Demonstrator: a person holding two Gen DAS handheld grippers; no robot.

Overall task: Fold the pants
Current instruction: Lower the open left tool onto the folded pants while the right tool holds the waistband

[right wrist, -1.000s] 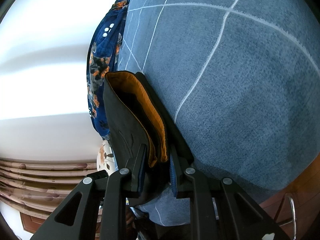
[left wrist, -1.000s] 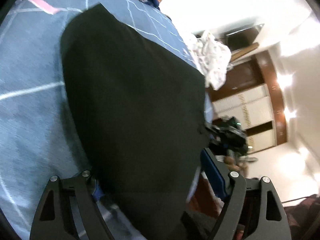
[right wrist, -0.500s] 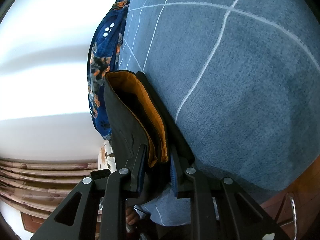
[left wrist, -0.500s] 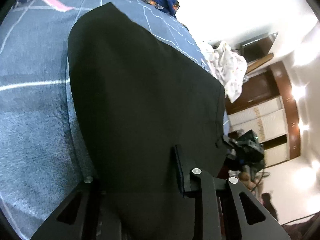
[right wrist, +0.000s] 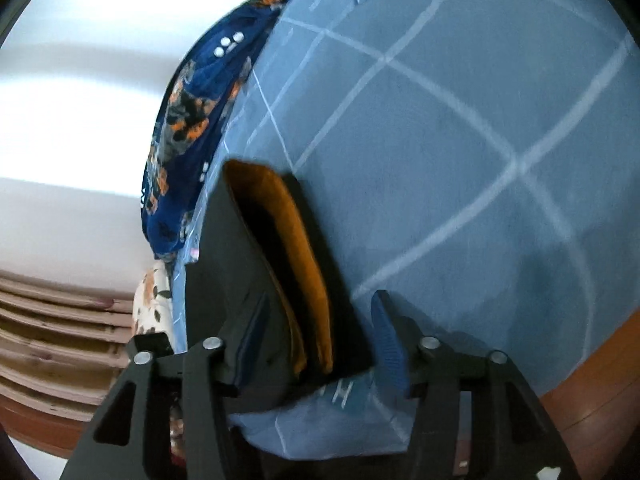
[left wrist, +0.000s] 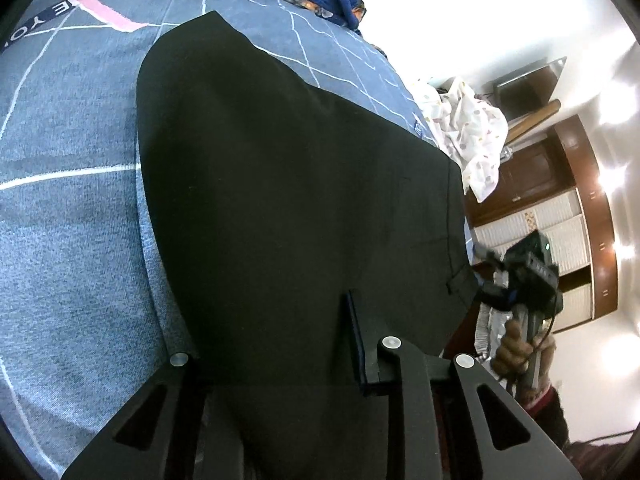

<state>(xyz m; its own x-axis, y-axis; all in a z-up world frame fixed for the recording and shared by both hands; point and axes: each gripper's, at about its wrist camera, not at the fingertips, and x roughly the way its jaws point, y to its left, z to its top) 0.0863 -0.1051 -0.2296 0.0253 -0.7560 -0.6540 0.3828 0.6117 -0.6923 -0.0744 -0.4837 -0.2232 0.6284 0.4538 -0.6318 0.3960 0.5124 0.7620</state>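
Black pants (left wrist: 296, 200) lie spread across the blue grid-lined bedsheet (left wrist: 72, 240), filling mid-frame, as the left gripper (left wrist: 276, 344) clamps their near edge and the right gripper (right wrist: 320, 332) stands parted around the orange-lined waistband (right wrist: 296, 256), which could slump unevenly once unsupported.

Between the fingers, black fabric pants (left wrist: 304, 200) with an orange-brown inner waistband lining (right wrist: 296, 256) are seen. Beyond the fingertips, a grey-blue bedsheet (right wrist: 460, 140) gridded with white lines is seen.
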